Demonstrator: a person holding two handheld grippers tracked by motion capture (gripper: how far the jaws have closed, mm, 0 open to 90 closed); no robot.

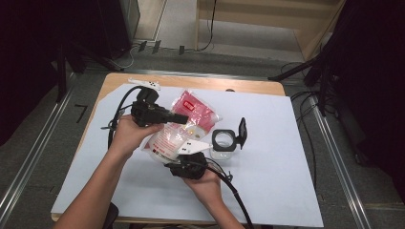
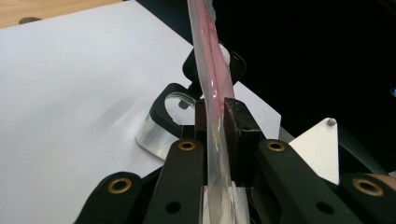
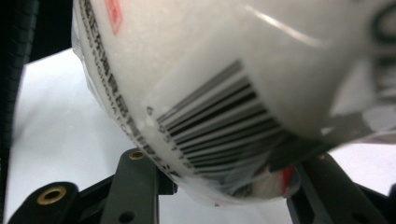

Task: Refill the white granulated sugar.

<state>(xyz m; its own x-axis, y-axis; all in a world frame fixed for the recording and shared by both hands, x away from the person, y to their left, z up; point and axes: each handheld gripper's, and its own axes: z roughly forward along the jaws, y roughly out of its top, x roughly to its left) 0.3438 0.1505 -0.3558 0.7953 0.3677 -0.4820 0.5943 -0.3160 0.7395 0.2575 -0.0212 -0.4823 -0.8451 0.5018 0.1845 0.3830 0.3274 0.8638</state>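
A clear plastic bag (image 1: 184, 126) of white grains with red print hangs above the table between both grippers. My left gripper (image 1: 184, 118) comes in from the left, and its pads (image 2: 236, 133) pinch the bag's flat upper edge (image 2: 212, 70). My right gripper (image 1: 179, 157) holds the bag's lower end from below. In the right gripper view the bulging, barcoded belly of the bag (image 3: 210, 70) sits wedged between the two jaws of that gripper (image 3: 224, 186). A small clear jar (image 1: 223, 140) with its black hinged lid (image 1: 242, 132) flipped up stands on the table just right of the bag, also seen past my left gripper (image 2: 217, 126) as a glass jar (image 2: 159, 128).
A white sheet (image 1: 277, 157) covers most of the wooden table (image 1: 248, 86). A small white part (image 1: 145, 83) lies at the back left edge. Black cables trail from both grippers. Dark stands and rails flank the table on the floor.
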